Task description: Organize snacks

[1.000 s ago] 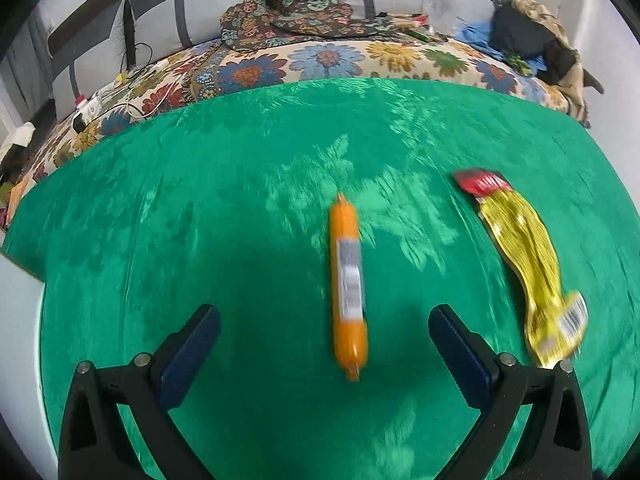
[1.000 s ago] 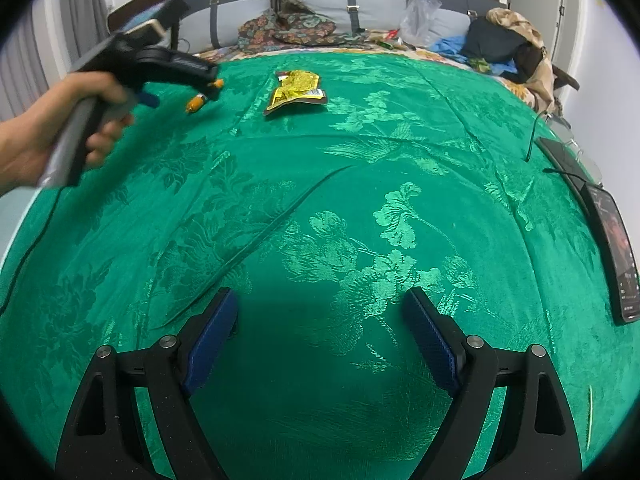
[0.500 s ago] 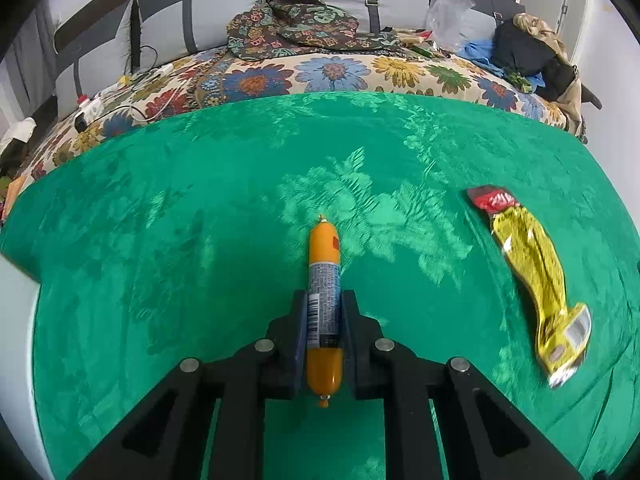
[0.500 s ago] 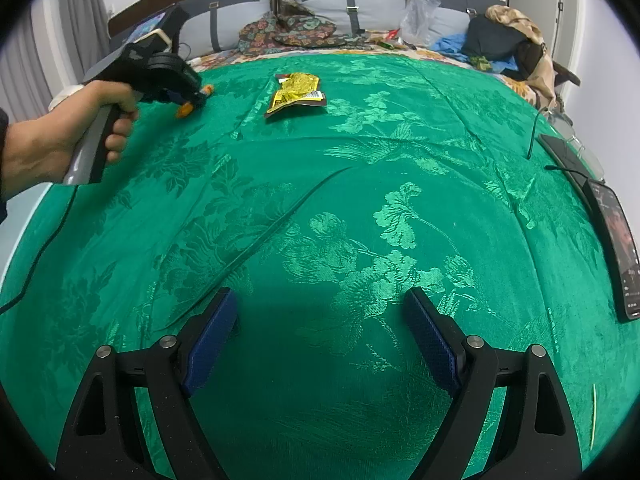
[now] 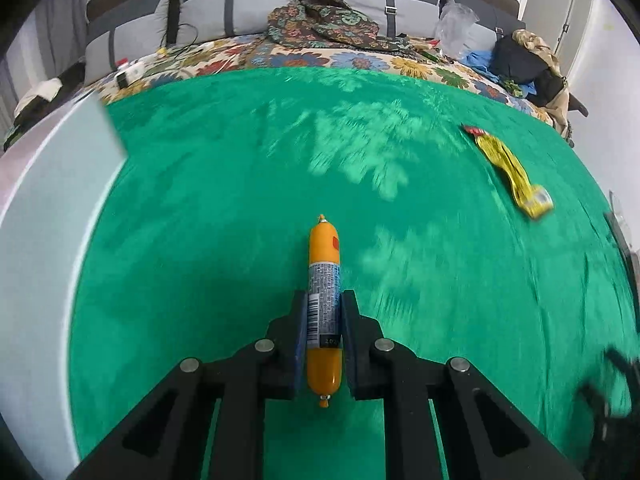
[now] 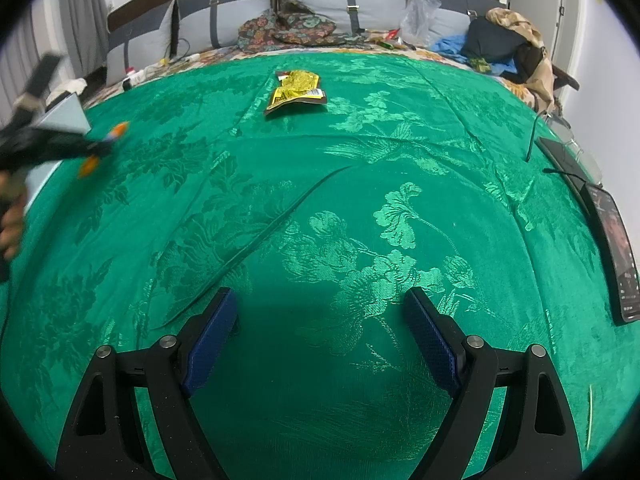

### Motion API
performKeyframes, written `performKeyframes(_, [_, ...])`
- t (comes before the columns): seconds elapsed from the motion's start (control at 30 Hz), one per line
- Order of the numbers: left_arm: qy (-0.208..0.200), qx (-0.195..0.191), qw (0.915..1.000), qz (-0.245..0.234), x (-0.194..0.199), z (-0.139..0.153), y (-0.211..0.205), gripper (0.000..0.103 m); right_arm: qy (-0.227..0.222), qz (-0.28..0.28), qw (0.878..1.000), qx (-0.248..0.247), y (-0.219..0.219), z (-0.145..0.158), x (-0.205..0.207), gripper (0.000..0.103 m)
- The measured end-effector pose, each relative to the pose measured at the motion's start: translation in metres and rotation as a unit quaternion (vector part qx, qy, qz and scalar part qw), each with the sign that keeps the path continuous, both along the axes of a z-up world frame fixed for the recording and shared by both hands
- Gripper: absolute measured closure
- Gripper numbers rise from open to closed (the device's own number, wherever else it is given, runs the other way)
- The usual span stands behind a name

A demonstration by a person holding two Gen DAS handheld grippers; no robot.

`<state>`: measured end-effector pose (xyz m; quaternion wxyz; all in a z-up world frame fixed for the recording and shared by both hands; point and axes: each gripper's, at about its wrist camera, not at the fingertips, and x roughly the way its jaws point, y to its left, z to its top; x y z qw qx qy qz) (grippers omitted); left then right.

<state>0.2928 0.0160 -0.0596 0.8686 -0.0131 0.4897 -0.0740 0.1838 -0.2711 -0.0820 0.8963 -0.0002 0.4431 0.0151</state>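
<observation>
**Left gripper clamps the sausage, right gripper waits apart**

Looking first through the left wrist camera, the left gripper (image 5: 324,332) has both fingers pressed together on the orange sausage stick (image 5: 324,300). They grip it at its labelled middle part, so the orange tip points forward and the other end shows behind the pads. The sausage appears lifted above the green bedspread (image 5: 200,220), which is blurred here. Far to the right, well apart from the sausage, the yellow snack packet (image 5: 508,168) lies flat on the cloth. A pale grey box (image 5: 44,208) stands at the left edge.

In the right wrist camera, the right gripper (image 6: 320,328) is low over the green cloth with its fingers wide apart and nothing between them. The yellow packet (image 6: 298,88) lies far ahead, near the middle of the bed. At the left edge, blurred, the left gripper (image 6: 92,148) holds the sausage (image 6: 102,148), beside the grey box (image 6: 64,118). A dark phone (image 6: 616,256) lies at the right side.
</observation>
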Motion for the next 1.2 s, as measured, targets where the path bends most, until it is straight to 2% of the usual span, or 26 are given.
performKeyframes(0.1, [0.010, -0.003, 0.9999, -0.005, -0.032, -0.002, 0.016, 0.088, 0.000, 0.000, 1.000, -0.002, 0.000, 0.000, 0.000, 0.015])
performKeyframes(0.23, [0.015, 0.007, 0.9997, -0.020, -0.056, -0.014, 0.018, 0.088, 0.000, 0.000, 1.000, -0.002, 0.001, 0.000, -0.001, 0.015])
performKeyframes(0.37, [-0.016, 0.009, 0.9997, -0.016, -0.065, -0.017, 0.016, 0.086, 0.000, 0.000, 1.000, -0.002, 0.001, 0.000, -0.001, 0.015])
performKeyframes(0.43, [-0.029, 0.010, 0.9994, -0.018, -0.065, -0.018, 0.015, 0.081, 0.000, 0.000, 1.000, -0.002, 0.001, 0.000, -0.001, 0.015])
performKeyframes(0.57, [-0.036, 0.021, 0.9988, -0.024, -0.063, -0.020, 0.012, 0.040, 0.000, 0.000, 1.000, -0.002, 0.001, 0.000, -0.001, 0.015])
performKeyframes(0.6, [-0.036, 0.028, 0.9987, -0.020, -0.063, -0.021, 0.012, 0.035, 0.000, 0.000, 1.000, -0.002, 0.001, 0.000, -0.001, 0.015])
performKeyframes(0.63, [-0.040, 0.032, 0.9985, -0.018, -0.064, -0.022, 0.013, 0.033, 0.000, 0.000, 1.000, -0.002, 0.001, 0.000, -0.001, 0.015])
performKeyframes(0.7, [-0.043, 0.034, 0.9984, -0.010, -0.065, -0.024, 0.016, 0.021, 0.000, 0.000, 1.000, -0.002, 0.001, 0.000, -0.001, 0.015])
performKeyframes(0.83, [-0.044, 0.034, 0.9984, 0.009, -0.065, -0.027, 0.023, 0.014, 0.000, 0.000, 1.000, -0.002, 0.001, 0.000, -0.001, 0.015])
performKeyframes(0.97, [-0.038, 0.036, 0.9983, 0.023, -0.061, -0.032, 0.026, 0.000, 0.000, 0.000, 1.000, -0.002, 0.001, 0.000, -0.001, 0.015])
performKeyframes(1.2, [-0.038, 0.036, 0.9983, 0.023, -0.060, -0.033, 0.026, 0.000, 0.000, 0.000, 1.000, -0.002, 0.001, 0.000, -0.001, 0.015])
